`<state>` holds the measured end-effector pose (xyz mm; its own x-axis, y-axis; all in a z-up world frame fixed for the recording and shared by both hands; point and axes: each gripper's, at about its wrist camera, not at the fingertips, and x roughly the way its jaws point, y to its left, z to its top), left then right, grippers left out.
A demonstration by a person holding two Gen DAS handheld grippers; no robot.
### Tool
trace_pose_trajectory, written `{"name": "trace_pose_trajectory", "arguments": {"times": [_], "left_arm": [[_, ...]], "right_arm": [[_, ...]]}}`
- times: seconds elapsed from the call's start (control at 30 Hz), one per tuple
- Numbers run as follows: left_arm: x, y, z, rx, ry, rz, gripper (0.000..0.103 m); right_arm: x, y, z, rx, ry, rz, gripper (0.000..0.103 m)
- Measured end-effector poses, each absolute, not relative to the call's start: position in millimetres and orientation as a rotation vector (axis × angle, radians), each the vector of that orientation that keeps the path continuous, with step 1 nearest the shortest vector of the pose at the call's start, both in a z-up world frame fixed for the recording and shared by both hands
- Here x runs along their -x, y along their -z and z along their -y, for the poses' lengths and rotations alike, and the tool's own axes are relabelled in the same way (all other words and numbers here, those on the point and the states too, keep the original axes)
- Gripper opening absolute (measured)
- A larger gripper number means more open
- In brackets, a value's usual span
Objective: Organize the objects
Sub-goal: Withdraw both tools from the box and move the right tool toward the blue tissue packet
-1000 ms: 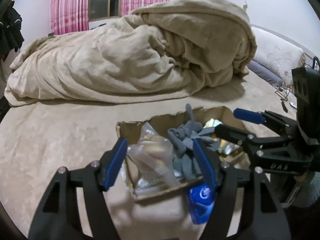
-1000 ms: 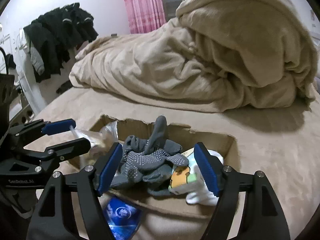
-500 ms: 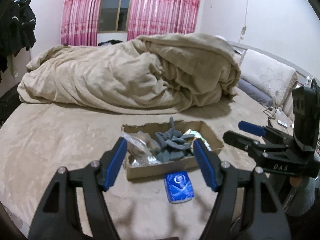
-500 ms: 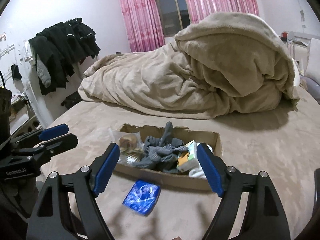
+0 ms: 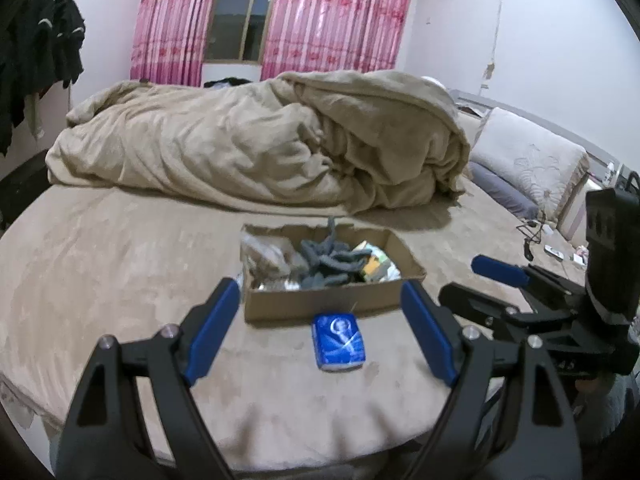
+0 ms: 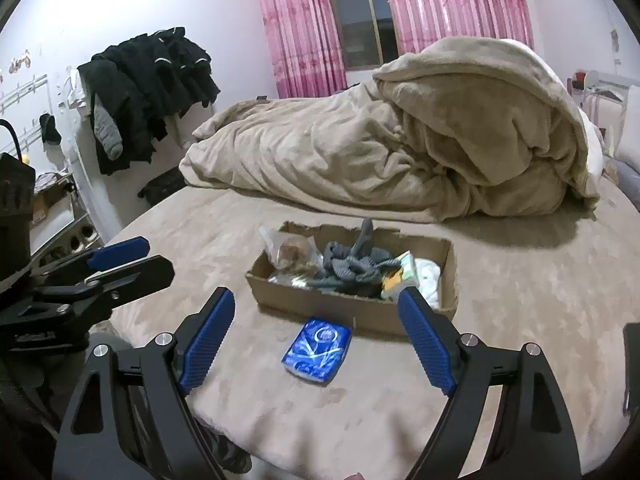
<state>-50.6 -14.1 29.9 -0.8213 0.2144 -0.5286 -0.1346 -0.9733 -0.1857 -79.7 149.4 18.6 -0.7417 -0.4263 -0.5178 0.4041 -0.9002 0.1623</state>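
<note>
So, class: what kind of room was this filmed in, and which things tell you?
Most likely a bedroom: a rumpled blanket lies on a bed, a pillow sits at its head, and pink curtains frame the window.

Bare bed (image 5: 120, 264) left of box (image 5: 320, 304); heaped blanket (image 5: 280, 152) blocks behind.

1. From my feed I see a wide bed (image 5: 120, 264) covered in a tan plush sheet, filling most of both views.
2. A rumpled beige duvet (image 5: 256, 152) is heaped across the far side, folded highest toward the right.
3. Behind it, pink patterned curtains (image 6: 304, 28) hang on either side of a dark window (image 6: 360, 24).
4. The walls (image 5: 540, 40) are plain white, and a crack runs down the right one.
5. Pale pillows (image 5: 528, 164) lean at the right edge.
6. Dark jackets (image 6: 148, 92) hang bunched on the left wall.
7. The light is even and indoor.
</note>
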Motion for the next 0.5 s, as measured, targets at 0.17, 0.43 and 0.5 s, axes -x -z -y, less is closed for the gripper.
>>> {"name": "trace_pose_trajectory", "arguments": {"times": [0.17,0.43,0.5], "left_arm": [[56.1,-5.0,19.1,0.924,-2.828,0.230,0.084],[70.3,33.7,30.1,1.035,-2.814,0.266,0.084],[74.4,41.5,32.0,1.058,-2.807,0.276,0.084]], "right_arm": [[80.5,0.6,-141.9,-0.836,2.546,0.043,0.086],[96.5,37.5,-132.0,-0.950,2.509,0.031,0.086],[101.2,47.0,-130.0,-0.978,2.500,0.031,0.086]]}}
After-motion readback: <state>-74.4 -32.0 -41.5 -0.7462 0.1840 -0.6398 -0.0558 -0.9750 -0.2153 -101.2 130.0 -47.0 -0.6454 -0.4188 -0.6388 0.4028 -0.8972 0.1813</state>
